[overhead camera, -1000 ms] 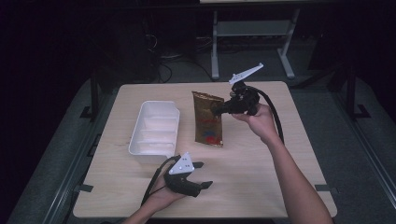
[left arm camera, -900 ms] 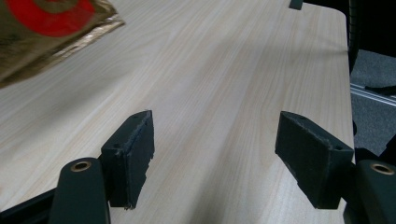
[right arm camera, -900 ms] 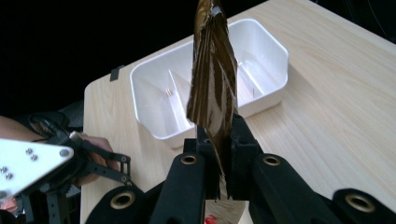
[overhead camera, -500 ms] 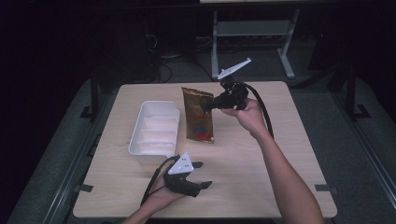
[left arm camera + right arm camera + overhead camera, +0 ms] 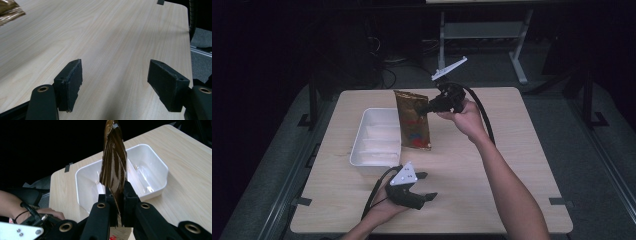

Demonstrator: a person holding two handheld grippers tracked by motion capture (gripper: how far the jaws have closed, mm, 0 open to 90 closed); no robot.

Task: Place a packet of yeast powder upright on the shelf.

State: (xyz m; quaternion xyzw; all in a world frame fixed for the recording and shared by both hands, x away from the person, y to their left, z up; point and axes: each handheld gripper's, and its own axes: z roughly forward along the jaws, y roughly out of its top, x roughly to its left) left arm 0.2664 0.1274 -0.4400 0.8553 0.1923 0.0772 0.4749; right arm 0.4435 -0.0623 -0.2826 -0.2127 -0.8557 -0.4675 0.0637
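A brown foil pouch (image 5: 413, 120) with a red print hangs upright above the table, beside the right rim of a white plastic tray (image 5: 373, 158). My right gripper (image 5: 427, 107) is shut on the pouch's right edge, held up by a hand over the table's far middle. In the right gripper view the pouch (image 5: 113, 167) stands edge-on between the jaws of that gripper (image 5: 117, 205), with the tray (image 5: 160, 165) behind it. My left gripper (image 5: 424, 186) rests near the front edge, open with nothing between its fingers (image 5: 71, 80). A corner of the pouch (image 5: 10, 11) shows in the left gripper view.
The wooden table (image 5: 522, 150) has bare surface to the right and front. The tray looks empty inside. Beyond the table stand a metal frame (image 5: 482, 35) and cables on a dark floor. A cable (image 5: 484, 117) trails from the right gripper along the forearm.
The right hand has carried the pouch leftward and a little up, toward the tray; the pouch now hangs more upright beside the tray's rim. The left gripper has stayed put.
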